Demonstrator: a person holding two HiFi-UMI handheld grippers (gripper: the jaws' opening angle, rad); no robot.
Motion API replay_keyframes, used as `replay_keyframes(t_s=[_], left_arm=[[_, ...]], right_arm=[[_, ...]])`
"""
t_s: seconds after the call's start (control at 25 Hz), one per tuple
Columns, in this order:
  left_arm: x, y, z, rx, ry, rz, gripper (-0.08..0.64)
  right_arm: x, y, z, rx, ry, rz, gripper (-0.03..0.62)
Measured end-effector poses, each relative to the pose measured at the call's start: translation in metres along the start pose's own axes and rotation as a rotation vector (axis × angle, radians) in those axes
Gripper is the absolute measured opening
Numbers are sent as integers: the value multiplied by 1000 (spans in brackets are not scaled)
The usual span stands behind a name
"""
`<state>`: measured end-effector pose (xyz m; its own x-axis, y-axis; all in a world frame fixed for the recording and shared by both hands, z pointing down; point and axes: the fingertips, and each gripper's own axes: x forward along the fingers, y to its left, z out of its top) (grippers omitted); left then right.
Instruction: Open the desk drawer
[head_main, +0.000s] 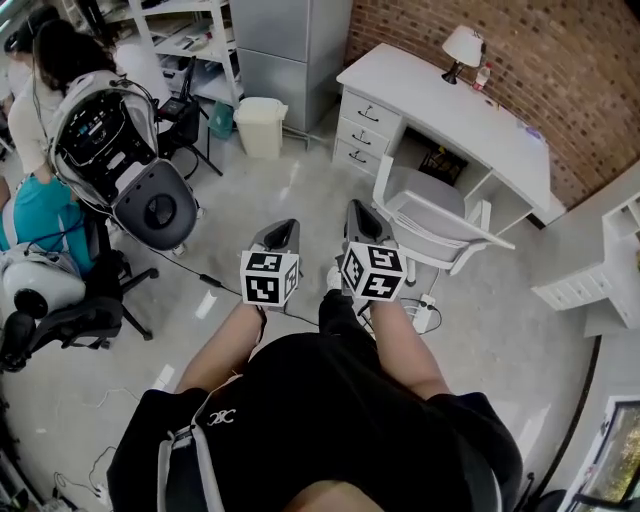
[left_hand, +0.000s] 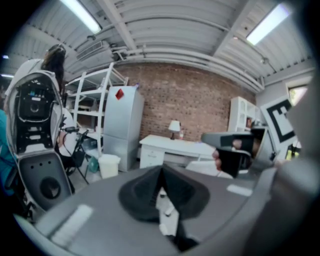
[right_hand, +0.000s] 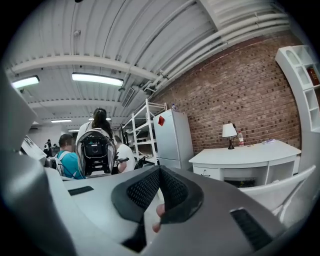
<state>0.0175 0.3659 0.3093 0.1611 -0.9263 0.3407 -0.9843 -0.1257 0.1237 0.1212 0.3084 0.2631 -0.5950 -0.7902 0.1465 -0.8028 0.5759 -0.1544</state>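
Desk (head_main: 455, 115) sits against the brick wall (head_main: 520, 50). In the head view its long axis runs upper left to lower right along that wall. Three drawers (head_main: 361, 133) are stacked at the desk's left end, the end nearer the grey cabinet (head_main: 290, 45). Their fronts face out into the room, toward the lower left of the head view. All three are shut, and each has a dark handle.

Left gripper (left_hand: 161, 172): jaws together, nothing between them. Right gripper (right_hand: 160, 172): jaws together as well, nothing held. In the head view both sit side by side in front of the person's body, pointing up-frame toward the desk and well apart from the drawers.

One white chair (head_main: 432, 215) stands between the grippers and the desk, at the knee opening. One lamp (head_main: 463, 47) is on the far end of the desktop, with one small bottle (head_main: 484, 74) just beside it. One white bin (head_main: 261, 125) stands on the floor left of the drawers, near the cabinet.

The floor (head_main: 300, 200) is grey and glossy, with cables running across it. White shelving (head_main: 600, 265) is at the right. At the left are office chairs and a person wearing a backpack rig (head_main: 95, 130).
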Motion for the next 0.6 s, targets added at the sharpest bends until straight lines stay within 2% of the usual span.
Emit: replay_keyframes(t_s=[0.32, 0.6], left_arm=[[148, 30, 72, -27, 6, 21, -2], [263, 46, 124, -63, 17, 27, -2]], right_arm=[[147, -88, 58, 18, -2, 13, -5], [245, -160, 81, 25, 49, 11, -5]])
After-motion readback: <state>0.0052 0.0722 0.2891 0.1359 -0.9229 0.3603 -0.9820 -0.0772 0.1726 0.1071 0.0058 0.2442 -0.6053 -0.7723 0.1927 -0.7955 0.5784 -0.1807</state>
